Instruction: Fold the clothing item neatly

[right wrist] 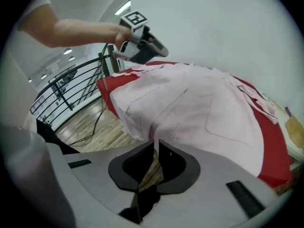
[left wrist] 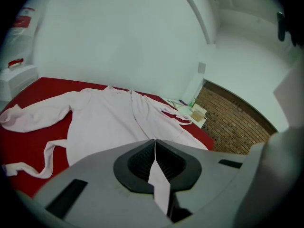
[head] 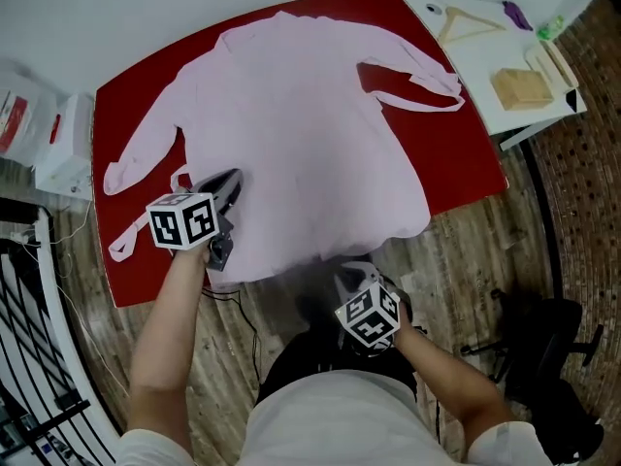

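With my left gripper (head: 231, 179) clenched on the side edge of the pink robe (head: 310, 115) and my right gripper (head: 351, 275) pinching its hem at the red bench's (head: 466, 153) near edge, the robe lies spread open, sleeves out, with every fold seemingly left to do.

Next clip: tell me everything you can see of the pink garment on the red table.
The pink garment is a pale, thin-looking robe or shirt with long sleeves and loose ties. It is spread flat on the red table, collar toward the far edge. One sleeve lies stretched out to the side and the other is folded in across the body. Its near hem hangs over the table's front edge. The left gripper is shut on its near side edge, and the right gripper pinches the hanging hem.
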